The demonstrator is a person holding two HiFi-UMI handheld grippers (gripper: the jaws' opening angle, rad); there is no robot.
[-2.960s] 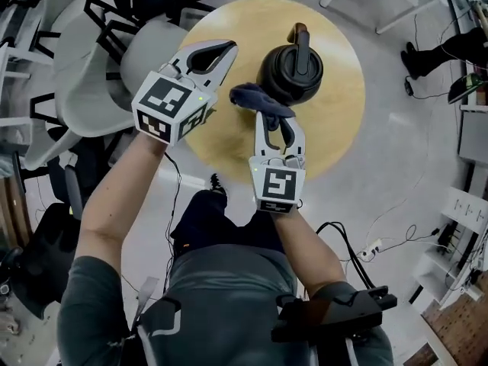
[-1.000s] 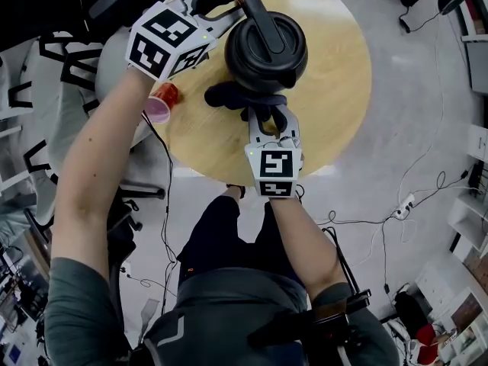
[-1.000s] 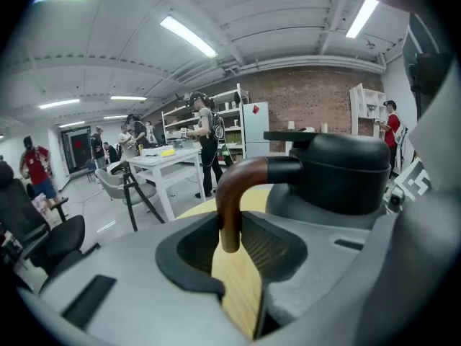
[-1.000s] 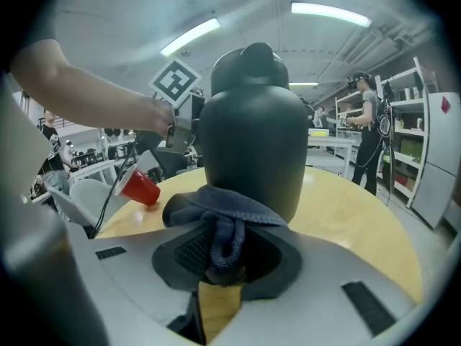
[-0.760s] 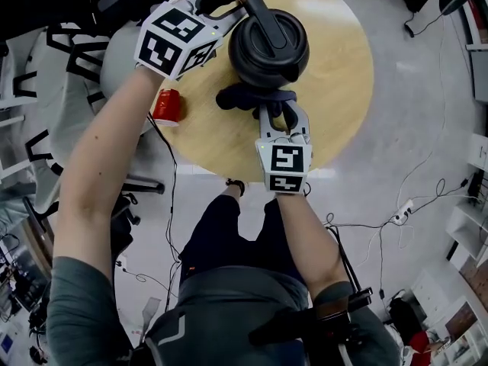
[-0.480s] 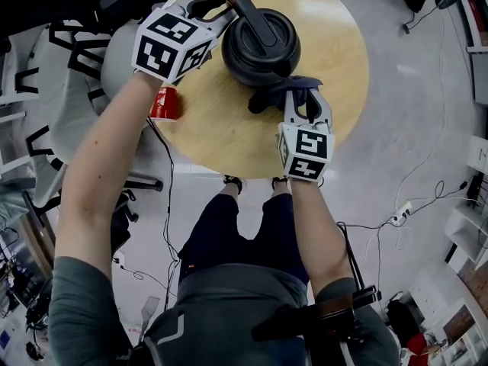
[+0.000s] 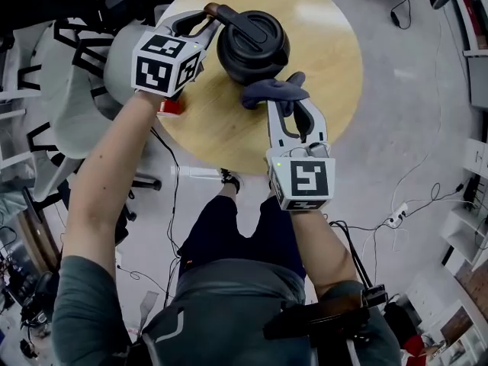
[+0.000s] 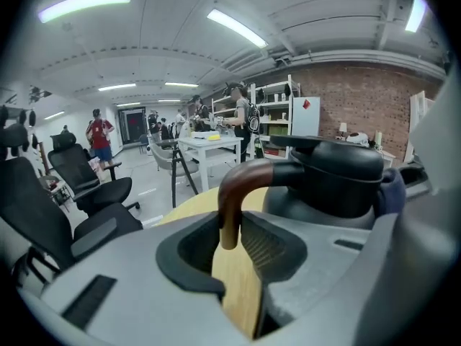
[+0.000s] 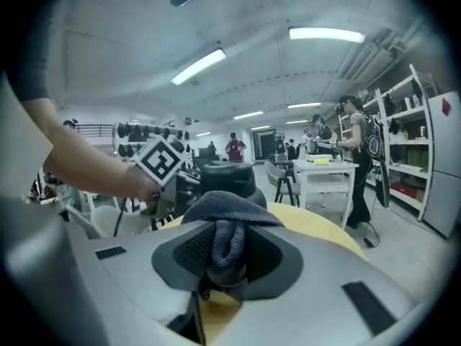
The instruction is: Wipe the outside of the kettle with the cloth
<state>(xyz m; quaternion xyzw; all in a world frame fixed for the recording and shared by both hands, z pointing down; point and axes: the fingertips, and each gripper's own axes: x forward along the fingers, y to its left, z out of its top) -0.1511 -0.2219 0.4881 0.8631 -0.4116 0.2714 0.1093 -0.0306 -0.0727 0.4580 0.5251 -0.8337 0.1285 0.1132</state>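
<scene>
A: Head view first?
B: Shows left gripper (image 7: 204,20) clamped on the handle (image 7: 229,20) of the kettle (image 7: 253,48), beside the table (image 7: 328,59) rim. Right gripper (image 7: 291,107) pinching the cloth (image 7: 273,91), kettle just ahead-left, bare wood beyond.
A: Gripper views?
B: Left: half-closed jaws gripping the handle tip. Right: cloth bunched between the jaws, kettle dead ahead.

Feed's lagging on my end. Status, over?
Left gripper shut on kettle handle. Right gripper shut on cloth, beside the kettle; contact unclear. Red cup at table edge.
</scene>
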